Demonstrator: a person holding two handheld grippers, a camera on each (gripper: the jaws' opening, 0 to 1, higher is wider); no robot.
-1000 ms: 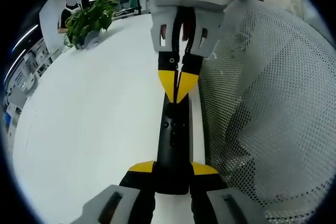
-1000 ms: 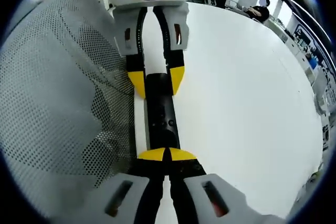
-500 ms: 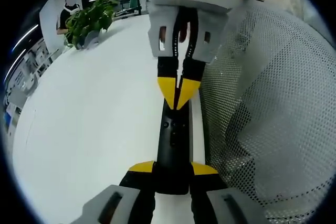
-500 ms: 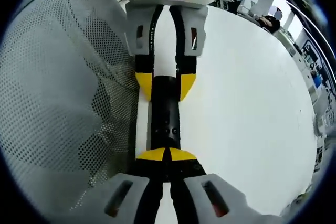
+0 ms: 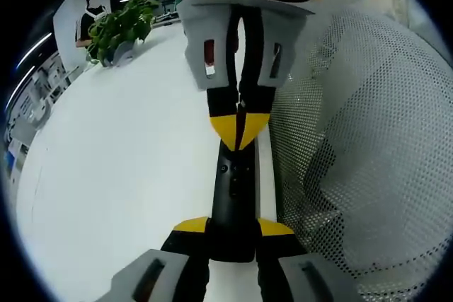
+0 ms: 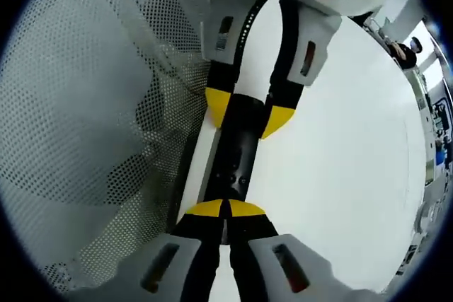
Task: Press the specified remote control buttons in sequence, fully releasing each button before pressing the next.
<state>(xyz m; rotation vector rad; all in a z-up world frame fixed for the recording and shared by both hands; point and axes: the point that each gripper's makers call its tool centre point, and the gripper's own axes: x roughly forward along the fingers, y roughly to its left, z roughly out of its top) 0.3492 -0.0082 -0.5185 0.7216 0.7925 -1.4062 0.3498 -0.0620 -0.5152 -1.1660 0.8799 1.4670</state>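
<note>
On the white tabletop, the left gripper pinched one end of the black remote between its fingers. The right gripper, fingers pressed together, touched the remote's other end, beside the mesh chair.

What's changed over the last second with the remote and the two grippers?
In the left gripper view, the right gripper, jaws closed, has come nearer along the black remote toward its buttons. Nothing was grabbed or released: the left gripper still clamps the remote's near end. The white table, potted plant and mesh chair back are unchanged.
</note>
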